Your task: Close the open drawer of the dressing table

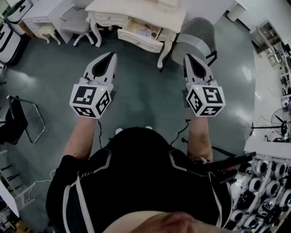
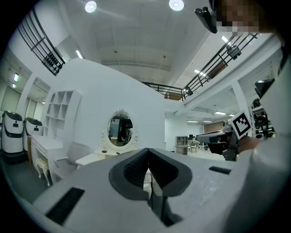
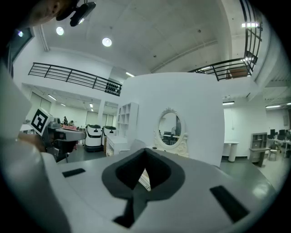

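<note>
The cream dressing table (image 1: 136, 10) stands at the far side of the grey floor, a good way ahead of me. Its drawer (image 1: 141, 32) is pulled out, with papers showing inside. My left gripper (image 1: 110, 55) and right gripper (image 1: 188, 58) are held level side by side, short of the table, both shut and empty. In the left gripper view the shut jaws (image 2: 148, 154) point toward the table's oval mirror (image 2: 121, 131). The right gripper view shows its shut jaws (image 3: 145, 152) below the same mirror (image 3: 169, 129).
A grey padded chair (image 1: 196, 35) stands right of the open drawer. A second white table with a chair (image 1: 75, 20) is at the far left. A black metal chair frame (image 1: 20, 120) is at my left; shelves of white reels (image 1: 266, 182) at my right.
</note>
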The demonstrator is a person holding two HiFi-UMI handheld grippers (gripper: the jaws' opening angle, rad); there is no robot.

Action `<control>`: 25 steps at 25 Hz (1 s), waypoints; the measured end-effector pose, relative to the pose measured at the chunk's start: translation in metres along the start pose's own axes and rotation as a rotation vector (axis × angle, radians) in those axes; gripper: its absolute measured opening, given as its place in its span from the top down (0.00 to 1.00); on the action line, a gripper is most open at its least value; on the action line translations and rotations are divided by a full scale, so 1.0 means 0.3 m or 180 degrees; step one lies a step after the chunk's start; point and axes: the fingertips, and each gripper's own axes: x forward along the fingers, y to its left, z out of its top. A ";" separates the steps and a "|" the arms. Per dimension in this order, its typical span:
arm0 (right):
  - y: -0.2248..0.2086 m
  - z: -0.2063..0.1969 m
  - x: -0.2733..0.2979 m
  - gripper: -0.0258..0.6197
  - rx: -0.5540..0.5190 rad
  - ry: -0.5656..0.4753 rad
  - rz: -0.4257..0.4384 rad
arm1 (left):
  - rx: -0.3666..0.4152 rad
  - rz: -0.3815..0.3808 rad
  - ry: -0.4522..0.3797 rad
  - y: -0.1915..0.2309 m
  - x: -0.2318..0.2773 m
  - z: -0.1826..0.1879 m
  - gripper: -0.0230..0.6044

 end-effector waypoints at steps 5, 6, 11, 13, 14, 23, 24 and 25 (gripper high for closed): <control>-0.016 0.004 -0.005 0.96 0.0032 -0.0007 -0.0032 | -0.0064 0.0012 -0.0018 -0.001 -0.006 0.001 0.96; -0.015 0.005 -0.008 0.96 0.0036 -0.0011 -0.0038 | -0.0072 0.0005 -0.0014 0.000 -0.008 0.000 0.96; -0.002 0.018 -0.016 0.96 0.0071 -0.0043 -0.0038 | -0.0108 -0.0008 -0.0010 0.010 -0.020 -0.004 0.96; 0.005 0.029 -0.018 0.95 0.0110 -0.0085 -0.0039 | -0.0127 -0.0034 -0.0023 0.015 -0.025 -0.002 0.96; 0.010 0.032 -0.020 0.95 0.0119 -0.0101 -0.0049 | -0.0140 -0.0048 -0.0030 0.018 -0.029 -0.002 0.96; 0.084 0.035 -0.013 0.95 0.0144 -0.0091 -0.0148 | -0.0260 -0.0180 -0.0052 0.084 -0.082 -0.011 0.96; 0.099 0.036 -0.012 0.95 0.0133 -0.0083 -0.0161 | -0.0244 -0.0194 -0.0065 0.093 -0.091 -0.008 0.96; 0.114 0.038 -0.012 0.95 0.0123 -0.0076 -0.0173 | -0.0212 -0.0200 -0.0077 0.102 -0.102 -0.004 0.96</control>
